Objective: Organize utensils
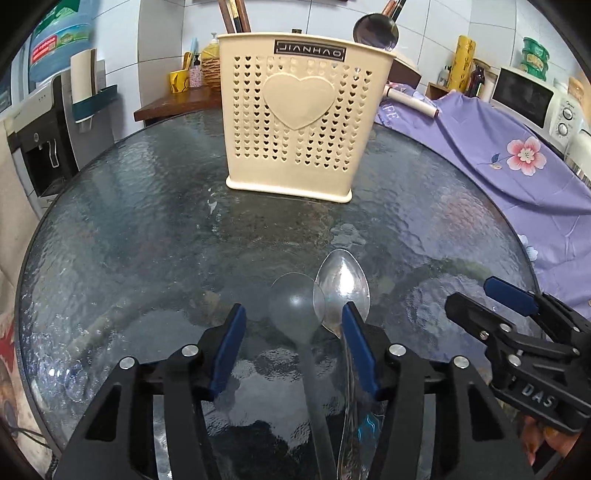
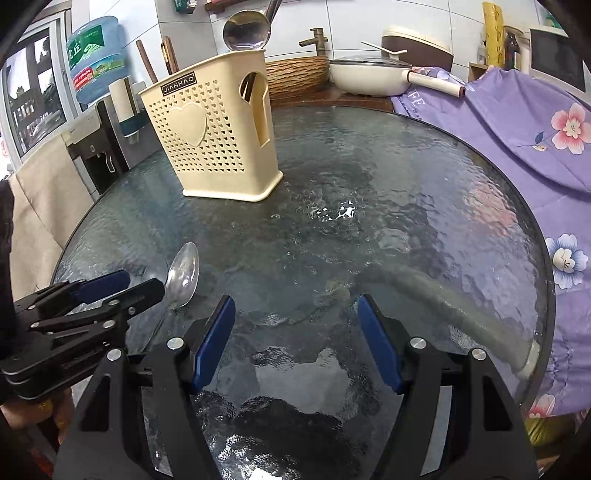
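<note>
Just now, spoon lies between left gripper jaws.

Table top: textured glass, rippled, glossy, strong reflections.
Spoon: polished metal, mirror-bright bowl; seen also in right wrist view.
Utensil holder: cream plastic, matt, perforated with small hearts, smooth raised heart panel.
Ladle: shiny metal, reflective bowl.
Left gripper: black matt plastic body, blue smooth pads, bright metal pins.
Right gripper: same finish.
Cloth: purple fabric, floral print, soft, creased.
</note>
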`<state>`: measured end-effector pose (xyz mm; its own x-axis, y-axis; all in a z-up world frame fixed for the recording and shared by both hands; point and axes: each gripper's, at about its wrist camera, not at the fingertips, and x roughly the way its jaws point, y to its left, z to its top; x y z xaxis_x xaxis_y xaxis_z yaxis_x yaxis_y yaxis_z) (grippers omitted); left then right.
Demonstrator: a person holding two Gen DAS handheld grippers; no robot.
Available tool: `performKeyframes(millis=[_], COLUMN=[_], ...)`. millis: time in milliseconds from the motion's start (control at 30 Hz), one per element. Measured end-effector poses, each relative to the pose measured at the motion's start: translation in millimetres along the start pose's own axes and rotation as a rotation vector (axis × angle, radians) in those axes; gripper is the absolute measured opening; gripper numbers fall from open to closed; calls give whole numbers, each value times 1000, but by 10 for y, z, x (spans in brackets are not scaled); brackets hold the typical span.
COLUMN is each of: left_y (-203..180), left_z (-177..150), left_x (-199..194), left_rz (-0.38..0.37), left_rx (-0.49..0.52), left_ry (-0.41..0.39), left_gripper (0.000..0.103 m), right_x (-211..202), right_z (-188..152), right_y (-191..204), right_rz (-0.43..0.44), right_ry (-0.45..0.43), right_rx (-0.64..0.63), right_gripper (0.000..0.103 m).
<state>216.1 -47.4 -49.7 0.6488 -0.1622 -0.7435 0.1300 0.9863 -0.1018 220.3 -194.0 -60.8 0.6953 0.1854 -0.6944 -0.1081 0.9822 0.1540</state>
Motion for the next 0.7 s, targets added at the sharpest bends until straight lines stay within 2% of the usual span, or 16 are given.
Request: performKeyframes(millis=[67,300,433,700], left_y=[6,-59,-100,-32], left_z=[4,46,67,66], left_x=[26,49,98,27], left_rz=[1,12,24,-3], left_rx=[-10,-5,6,-25], left_ry=[14,29,44,31], left_gripper=[47,46,35,35], right_x=[-3,13,16,11], right_z=[0,2,1,7], right_y=[-7,-5,19,53], right_rz=[3,15,22,25], right_ry=[0,6,9,8], right_rx=[-1,1,-1,-6], right_gripper=[69,69,69,69])
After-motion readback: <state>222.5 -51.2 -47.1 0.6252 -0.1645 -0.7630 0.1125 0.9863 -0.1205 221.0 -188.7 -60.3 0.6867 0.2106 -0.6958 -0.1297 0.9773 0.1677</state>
